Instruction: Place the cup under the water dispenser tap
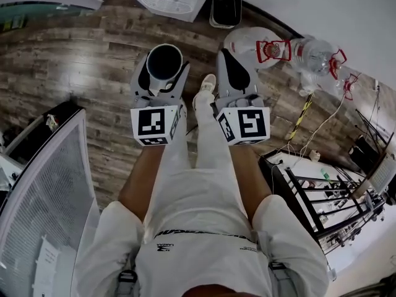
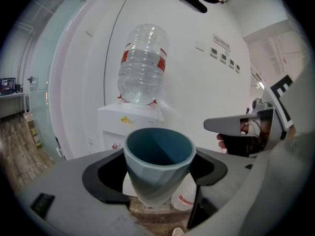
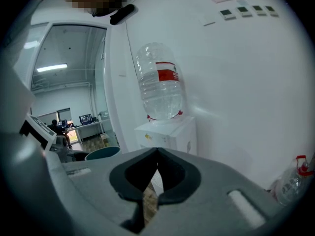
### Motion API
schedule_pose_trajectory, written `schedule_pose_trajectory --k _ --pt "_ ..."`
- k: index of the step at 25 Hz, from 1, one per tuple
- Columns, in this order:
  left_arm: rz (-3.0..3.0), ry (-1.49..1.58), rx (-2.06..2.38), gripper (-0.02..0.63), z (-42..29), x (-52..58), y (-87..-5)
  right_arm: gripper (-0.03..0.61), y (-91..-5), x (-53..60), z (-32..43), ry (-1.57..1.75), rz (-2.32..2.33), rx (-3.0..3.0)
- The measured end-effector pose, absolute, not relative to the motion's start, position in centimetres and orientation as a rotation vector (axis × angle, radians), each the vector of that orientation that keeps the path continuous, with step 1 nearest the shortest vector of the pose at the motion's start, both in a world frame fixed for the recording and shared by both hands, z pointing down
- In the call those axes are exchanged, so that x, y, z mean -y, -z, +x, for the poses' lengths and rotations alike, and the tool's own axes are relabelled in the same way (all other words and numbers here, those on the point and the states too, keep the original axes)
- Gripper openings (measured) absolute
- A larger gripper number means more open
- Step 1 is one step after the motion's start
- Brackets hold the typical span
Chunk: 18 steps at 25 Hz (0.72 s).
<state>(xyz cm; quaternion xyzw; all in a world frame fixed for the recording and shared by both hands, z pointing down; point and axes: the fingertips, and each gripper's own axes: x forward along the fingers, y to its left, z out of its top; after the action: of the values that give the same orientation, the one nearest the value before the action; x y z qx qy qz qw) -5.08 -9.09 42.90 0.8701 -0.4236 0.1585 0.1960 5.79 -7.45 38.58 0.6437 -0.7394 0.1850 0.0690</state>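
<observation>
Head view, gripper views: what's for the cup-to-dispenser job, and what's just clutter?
Job: blue cup, water dispenser, bottle on top of it.
Lying about: spare jugs, black bin, metal rack.

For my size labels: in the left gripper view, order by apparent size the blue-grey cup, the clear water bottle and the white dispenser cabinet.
1. Blue-grey cup, though nearness enlarges it.
2. Clear water bottle.
3. White dispenser cabinet, partly hidden; rank unsure.
</observation>
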Motion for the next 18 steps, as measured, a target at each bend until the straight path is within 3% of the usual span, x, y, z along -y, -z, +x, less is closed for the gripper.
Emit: schedule_pose_trajectory --k 18 --pt "2.398 -0.397 1.291 0.367 -3.6 14.9 -53.4 -0.002 -47.4 9.4 5.9 -0.604 1.953 2.217"
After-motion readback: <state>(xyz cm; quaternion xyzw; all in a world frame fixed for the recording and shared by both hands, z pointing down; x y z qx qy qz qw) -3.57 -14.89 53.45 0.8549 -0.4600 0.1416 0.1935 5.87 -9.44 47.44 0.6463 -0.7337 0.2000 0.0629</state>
